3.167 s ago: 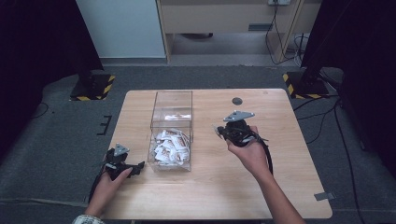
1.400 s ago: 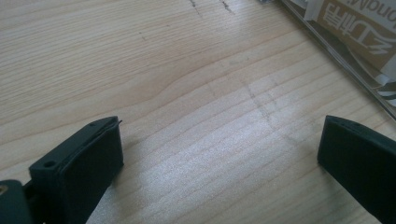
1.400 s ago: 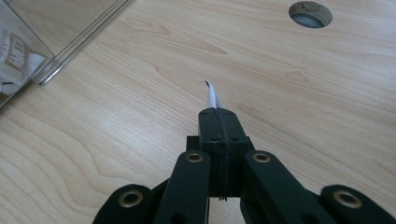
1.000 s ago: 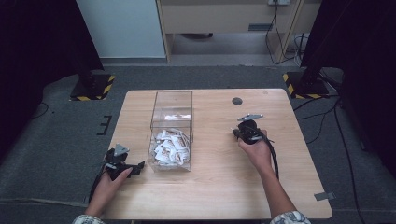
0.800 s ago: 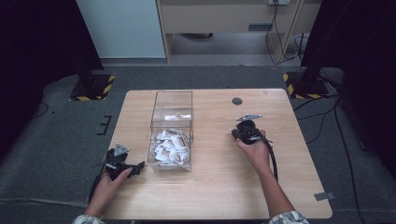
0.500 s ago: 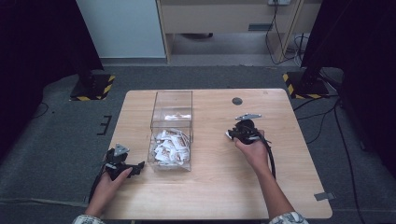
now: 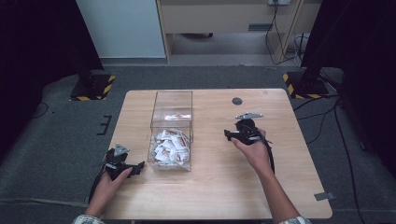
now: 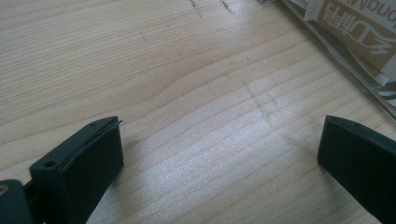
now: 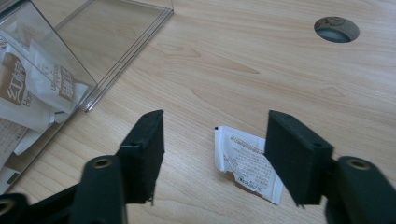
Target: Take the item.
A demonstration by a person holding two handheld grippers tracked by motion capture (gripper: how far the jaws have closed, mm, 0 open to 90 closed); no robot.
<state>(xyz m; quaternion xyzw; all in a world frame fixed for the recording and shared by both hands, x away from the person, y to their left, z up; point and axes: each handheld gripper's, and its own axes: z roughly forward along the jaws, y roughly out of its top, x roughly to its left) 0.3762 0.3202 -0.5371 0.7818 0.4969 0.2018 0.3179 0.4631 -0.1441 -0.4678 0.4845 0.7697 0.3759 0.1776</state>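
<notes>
Your right hand-held gripper (image 9: 212, 140) has just been opening; its jaws stand spread, and the white sachet (image 9: 247, 163) lies flat on the surface (image 9: 261, 70) between them, likely released. Your left hand-held gripper (image 8: 219, 154) rests spread beside the clear box (image 7: 171, 130), idle.

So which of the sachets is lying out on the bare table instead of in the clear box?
The lone white sachet between the right gripper jaws, flat on the wood; the others sit heaped inside the clear box.
</notes>
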